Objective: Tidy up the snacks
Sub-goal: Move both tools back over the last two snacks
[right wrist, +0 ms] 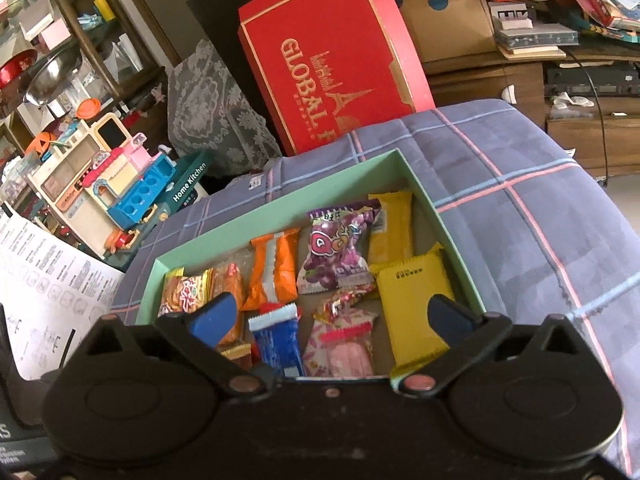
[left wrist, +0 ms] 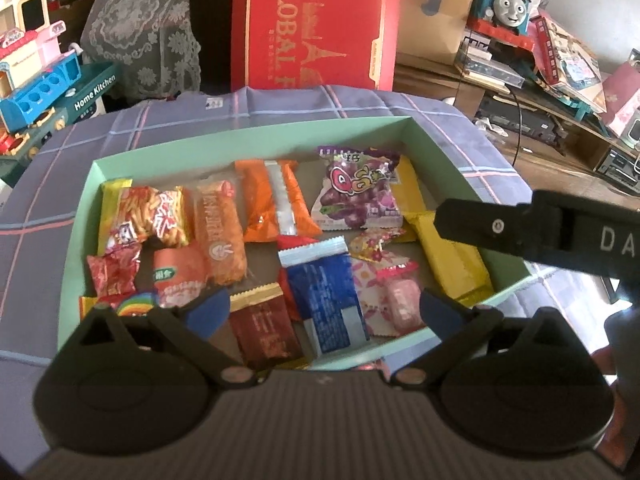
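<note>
Snacks fill the mint green box [left wrist: 256,136] mid-frame on the plaid cloth [left wrist: 40,208]. Both the left gripper [left wrist: 324,312] and right gripper [right wrist: 330,316] gape wide, holding nothing. Behind: red "GLOBAL" box [left wrist: 316,24]; upper left, "Home Kitchen" toy [left wrist: 94,90].

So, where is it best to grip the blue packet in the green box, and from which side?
Grip the blue packet across its narrow middle, coming from above. It lies flat and long, partly over a red wrapper, with a brown packet and a pink one beside it, so a side approach looks blocked. The left tongs are open.
</note>
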`<action>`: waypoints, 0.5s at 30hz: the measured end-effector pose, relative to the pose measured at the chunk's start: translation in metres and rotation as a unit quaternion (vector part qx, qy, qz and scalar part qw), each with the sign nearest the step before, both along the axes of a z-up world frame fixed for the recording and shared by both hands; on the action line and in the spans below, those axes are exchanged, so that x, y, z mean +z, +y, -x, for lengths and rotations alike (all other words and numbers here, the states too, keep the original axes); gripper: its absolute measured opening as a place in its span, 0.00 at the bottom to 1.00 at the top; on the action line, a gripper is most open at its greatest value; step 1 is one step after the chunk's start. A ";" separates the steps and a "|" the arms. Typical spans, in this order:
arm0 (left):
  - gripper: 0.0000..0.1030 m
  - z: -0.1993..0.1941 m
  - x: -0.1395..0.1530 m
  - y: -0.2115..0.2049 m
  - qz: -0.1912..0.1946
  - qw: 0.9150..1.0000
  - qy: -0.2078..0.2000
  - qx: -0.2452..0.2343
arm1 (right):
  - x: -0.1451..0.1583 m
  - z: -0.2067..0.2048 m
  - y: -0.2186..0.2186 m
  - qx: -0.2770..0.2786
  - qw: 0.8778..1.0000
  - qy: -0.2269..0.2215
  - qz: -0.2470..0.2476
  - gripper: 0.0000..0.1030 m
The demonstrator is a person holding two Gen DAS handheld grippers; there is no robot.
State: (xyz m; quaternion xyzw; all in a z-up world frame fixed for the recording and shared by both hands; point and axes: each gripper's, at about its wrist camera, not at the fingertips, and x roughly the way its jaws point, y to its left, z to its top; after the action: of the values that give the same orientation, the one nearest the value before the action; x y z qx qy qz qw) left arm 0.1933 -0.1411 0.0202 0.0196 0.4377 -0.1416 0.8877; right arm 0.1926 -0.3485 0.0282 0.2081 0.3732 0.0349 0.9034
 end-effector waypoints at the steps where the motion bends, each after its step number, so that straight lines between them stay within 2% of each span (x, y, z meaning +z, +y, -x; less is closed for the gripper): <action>1: 1.00 0.003 0.002 0.000 0.000 1.000 -0.002 -0.001 | 0.001 0.003 -0.001 0.000 1.000 0.000 -0.001 1.00; 15: 1.00 0.058 0.018 0.007 0.003 1.000 -0.019 -0.012 | 0.012 0.058 -0.009 -0.006 1.000 0.000 0.003 1.00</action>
State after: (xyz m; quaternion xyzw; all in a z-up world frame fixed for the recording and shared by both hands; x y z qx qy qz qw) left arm 0.1358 -0.1336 0.0387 0.0247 0.4202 -0.1530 0.8941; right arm 0.1348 -0.3575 0.0403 0.2073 0.3725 0.0285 0.9041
